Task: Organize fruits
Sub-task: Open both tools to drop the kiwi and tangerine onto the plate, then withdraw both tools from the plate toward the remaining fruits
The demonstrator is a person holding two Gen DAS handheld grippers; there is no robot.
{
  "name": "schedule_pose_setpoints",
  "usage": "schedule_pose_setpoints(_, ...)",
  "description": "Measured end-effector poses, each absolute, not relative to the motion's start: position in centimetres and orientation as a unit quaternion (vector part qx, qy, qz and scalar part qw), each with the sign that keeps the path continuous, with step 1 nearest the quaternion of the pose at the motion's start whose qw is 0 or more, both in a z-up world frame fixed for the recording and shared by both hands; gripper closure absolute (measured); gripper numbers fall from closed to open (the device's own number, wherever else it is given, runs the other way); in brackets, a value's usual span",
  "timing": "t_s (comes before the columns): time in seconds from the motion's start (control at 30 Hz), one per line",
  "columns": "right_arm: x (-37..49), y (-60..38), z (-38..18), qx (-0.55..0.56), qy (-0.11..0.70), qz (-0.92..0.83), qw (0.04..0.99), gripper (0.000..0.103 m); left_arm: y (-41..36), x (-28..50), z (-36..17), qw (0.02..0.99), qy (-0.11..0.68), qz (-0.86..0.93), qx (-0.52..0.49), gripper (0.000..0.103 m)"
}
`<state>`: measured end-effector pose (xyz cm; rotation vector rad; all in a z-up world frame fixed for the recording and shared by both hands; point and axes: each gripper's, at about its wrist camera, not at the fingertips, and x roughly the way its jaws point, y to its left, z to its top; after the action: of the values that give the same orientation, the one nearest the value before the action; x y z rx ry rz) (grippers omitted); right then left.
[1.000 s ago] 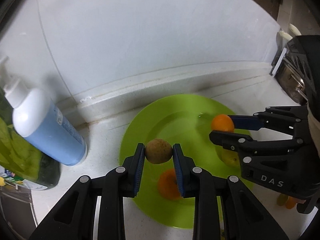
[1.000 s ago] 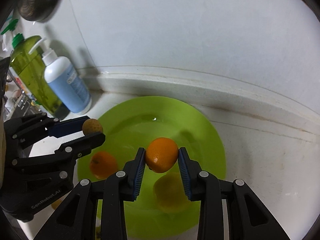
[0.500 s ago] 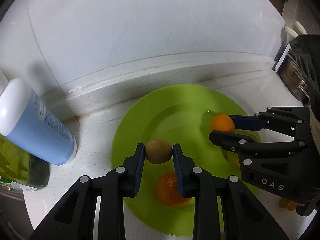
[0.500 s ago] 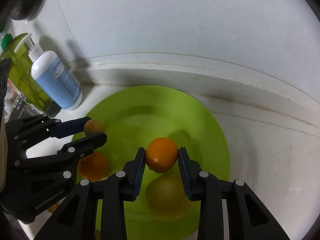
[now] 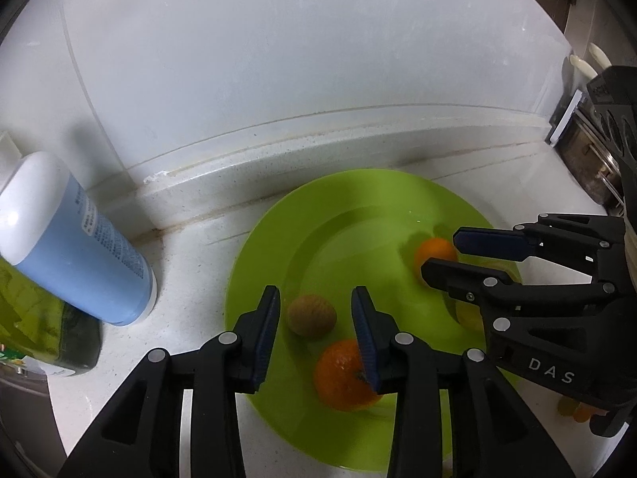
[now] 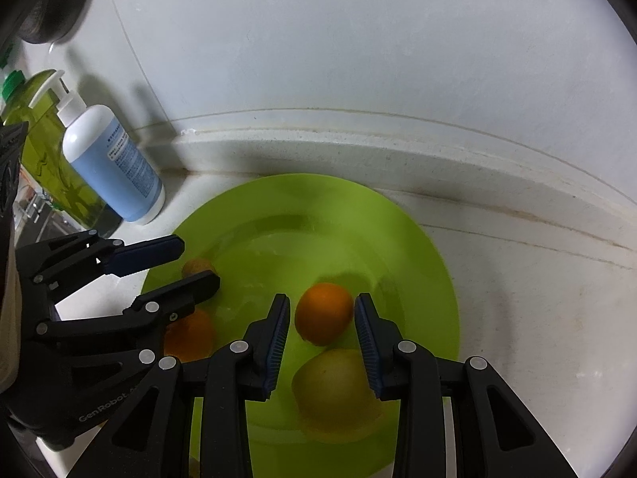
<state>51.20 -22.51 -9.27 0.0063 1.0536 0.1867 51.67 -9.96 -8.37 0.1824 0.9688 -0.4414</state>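
A lime-green plate (image 5: 278,239) (image 6: 418,279) lies on the white counter. My left gripper (image 5: 315,298) (image 6: 197,261) hovers low over its left part. Its jaws are opening, and a small brown fruit (image 5: 311,315) (image 6: 197,267) lies loose between them with a gap on each side. A larger orange (image 5: 342,374) (image 6: 191,338) rests on the plate just under that gripper. My right gripper (image 6: 321,300) (image 5: 442,253) is shut on a small orange (image 6: 324,312) (image 5: 434,251) just above the plate. Below it lies a yellow-green fruit (image 6: 334,390).
A blue pump bottle (image 5: 75,247) (image 6: 111,159) and a green bottle (image 6: 47,159) stand left of the plate. The raised ledge of the wall (image 6: 358,147) runs close behind it. A dark metal object (image 5: 597,151) sits at the far right. Small fruits (image 5: 573,410) lie on the counter.
The left jaws have parted and the brown fruit has slipped free of the pads, sitting lower. The right gripper keeps its hold on the small orange. Both hands stayed about where they were.
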Motion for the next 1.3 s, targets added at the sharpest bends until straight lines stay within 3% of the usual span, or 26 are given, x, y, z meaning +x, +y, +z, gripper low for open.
schedule_pose_setpoints(0.33, 48.7, -23.1, -6.5, 0.015, 0.470, 0.085, 0.878, 0.067, -8.7, 48.6, -4.2, 0.884, 0.409, -0.205, 0.090, 0.066)
schedule_pose_setpoints(0.7, 41.5, -23.6, -0.7, 0.022, 0.403, 0.074, 0.912, 0.067, -7.9, 41.9, 1.1, 0.909, 0.357, -0.200, 0.084, 0.057)
schedule_pose_setpoints(1.03, 33.7, -24.8, 2.2, 0.017, 0.354, 0.038, 0.934, 0.045, -8.2, 34.4, 3.7, 0.921, 0.311, -0.220, 0.080, 0.039)
schedule_pose_setpoints(1.3, 28.5, -25.9, 2.6, 0.024, 0.338, 0.012, 0.941, 0.043, -9.0, 29.8, 3.7, 0.920, 0.303, -0.235, 0.079, 0.030)
